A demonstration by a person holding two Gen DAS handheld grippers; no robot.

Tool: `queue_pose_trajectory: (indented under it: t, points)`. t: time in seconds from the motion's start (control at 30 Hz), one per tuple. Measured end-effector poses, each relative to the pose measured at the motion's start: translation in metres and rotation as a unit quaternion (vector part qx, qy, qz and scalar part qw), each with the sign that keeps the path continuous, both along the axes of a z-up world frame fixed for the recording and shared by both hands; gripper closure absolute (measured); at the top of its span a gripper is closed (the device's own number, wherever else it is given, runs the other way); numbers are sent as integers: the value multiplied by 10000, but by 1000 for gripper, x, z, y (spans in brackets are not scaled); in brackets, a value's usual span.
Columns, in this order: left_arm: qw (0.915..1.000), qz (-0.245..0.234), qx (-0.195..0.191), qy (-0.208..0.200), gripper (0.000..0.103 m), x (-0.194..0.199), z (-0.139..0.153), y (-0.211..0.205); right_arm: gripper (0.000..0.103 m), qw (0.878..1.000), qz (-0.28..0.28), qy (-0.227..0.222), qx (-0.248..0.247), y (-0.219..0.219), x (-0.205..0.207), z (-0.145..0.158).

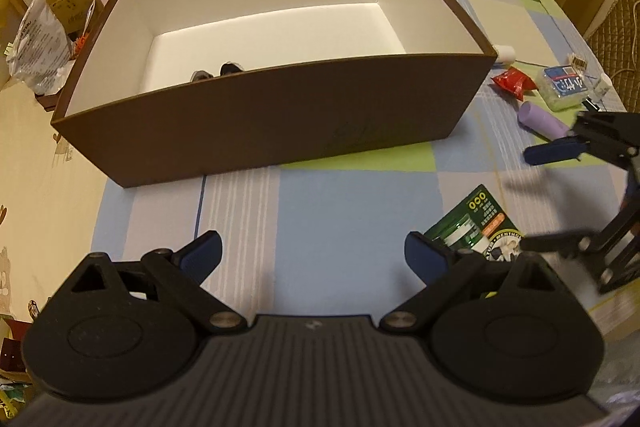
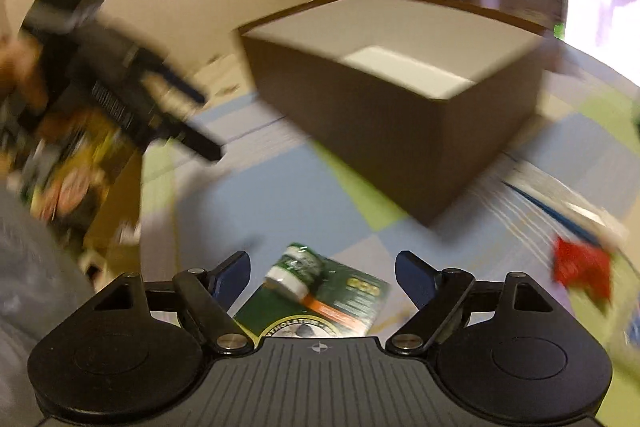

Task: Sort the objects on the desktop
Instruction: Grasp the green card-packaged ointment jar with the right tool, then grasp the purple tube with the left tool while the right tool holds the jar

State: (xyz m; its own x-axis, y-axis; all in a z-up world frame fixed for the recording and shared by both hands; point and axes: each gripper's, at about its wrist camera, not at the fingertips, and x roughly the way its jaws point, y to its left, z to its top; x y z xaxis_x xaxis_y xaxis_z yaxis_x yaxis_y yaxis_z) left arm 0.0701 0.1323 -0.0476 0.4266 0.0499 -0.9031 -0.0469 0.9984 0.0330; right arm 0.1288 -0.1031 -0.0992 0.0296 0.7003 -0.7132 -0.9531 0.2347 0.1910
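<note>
Left wrist view: both grippers wide open with nothing in them, brown box (image 1: 256, 123) mostly bare inside.

Landmark is that box. A couple of small dark things sit inside by its near wall, can't tell what. The left gripper (image 1: 312, 259) hovers in front of it over the desk (image 1: 320, 211). The green card pack (image 1: 476, 227) lies in front of the box's right end, and the right gripper (image 2: 322, 277) is right over it, though that view is badly blurred. Red packet (image 1: 514, 82), purple tube (image 1: 540, 119) and clear blue-label case (image 1: 564, 87) sit just off the right end. If the pack goes next, I'd steady up first, then pinch its raised jar part, since the flat card gives little to grip.
</note>
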Motion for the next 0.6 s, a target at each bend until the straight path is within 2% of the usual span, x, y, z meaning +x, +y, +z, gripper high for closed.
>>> queue_pose_trajectory:
  t: [0.03, 0.07, 0.1, 0.23, 0.33, 0.37, 0.47, 0.53, 0.6]
  points:
    - [10000, 9, 6, 10, 7, -1, 0, 2, 25, 9996, 255, -94, -75, 4, -4, -4]
    - [10000, 18, 14, 22, 7, -2, -1, 3, 42, 9981, 546, -203, -189, 11, -6, -7]
    - [10000, 34, 24, 35, 7, -2, -1, 5, 48, 9955, 838, -312, -304, 19, -8, -11]
    - [9998, 157, 30, 107, 7, -6, -4, 13, 49, 9817, 1632, -784, -589, 36, -21, -26]
    - [9997, 190, 40, 153, 7, -9, -6, 16, 50, 9772, 1817, -847, -696, 42, -21, -37]
    - [9997, 171, 38, 158, 7, -9, -6, 15, 54, 9756, 1878, -867, -731, 44, -21, -41]
    - [9998, 112, 31, 171, 7, -8, -7, 13, 55, 9805, 1592, -867, -764, 37, -18, -41]
    - [9998, 72, 26, 180, 7, -7, -8, 12, 55, 9881, 1149, -743, -703, 17, -14, -35]
    - [9998, -49, 7, 188, 7, -4, -10, 7, 55, 9962, 465, -481, -561, -9, -2, -22]
